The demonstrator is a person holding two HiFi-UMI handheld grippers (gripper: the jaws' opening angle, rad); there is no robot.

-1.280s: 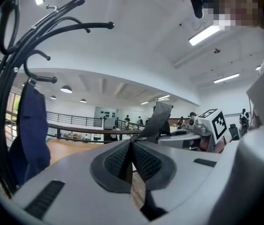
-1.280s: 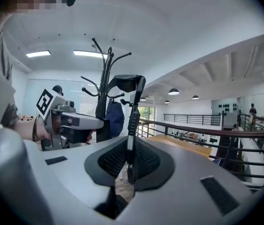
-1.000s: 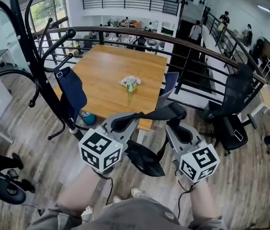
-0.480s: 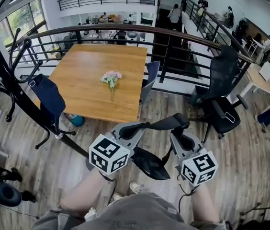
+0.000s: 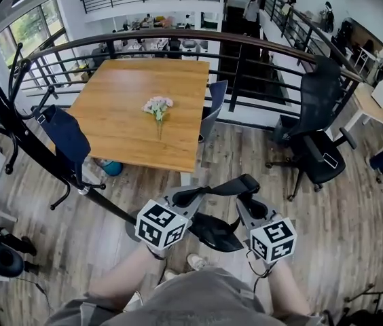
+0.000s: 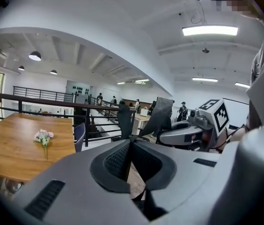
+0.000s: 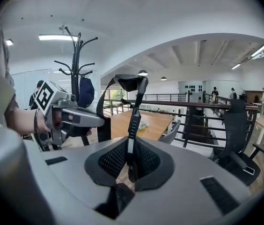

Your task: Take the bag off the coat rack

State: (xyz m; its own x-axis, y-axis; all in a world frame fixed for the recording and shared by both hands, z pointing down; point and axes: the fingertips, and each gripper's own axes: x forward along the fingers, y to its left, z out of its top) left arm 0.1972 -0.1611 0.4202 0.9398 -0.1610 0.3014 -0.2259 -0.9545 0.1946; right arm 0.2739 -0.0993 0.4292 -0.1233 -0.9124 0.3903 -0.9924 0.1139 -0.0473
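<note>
A black bag (image 5: 212,231) hangs between my two grippers, off the rack, with its body sagging below them in the head view. Its strap (image 5: 222,189) runs from my left gripper (image 5: 186,197) across to my right gripper (image 5: 248,194). The left gripper (image 6: 131,144) is shut on the strap (image 6: 159,117). The right gripper (image 7: 131,149) is shut on a narrow upright run of the strap (image 7: 135,109). The black coat rack (image 5: 22,131) stands at the left, apart from both grippers, and a dark blue bag (image 5: 62,133) still hangs on it.
A wooden table (image 5: 130,124) with a small flower bunch (image 5: 157,106) stands ahead, a blue chair (image 5: 213,107) at its right edge. A curved black railing (image 5: 246,66) runs behind it. A black office chair (image 5: 314,141) stands to the right. The person's legs are directly below the grippers.
Both grippers have drawn back toward the person with the black bag, lower in the head view. The view has swung, so the coat rack now lies farther left. The grips are unchanged.
</note>
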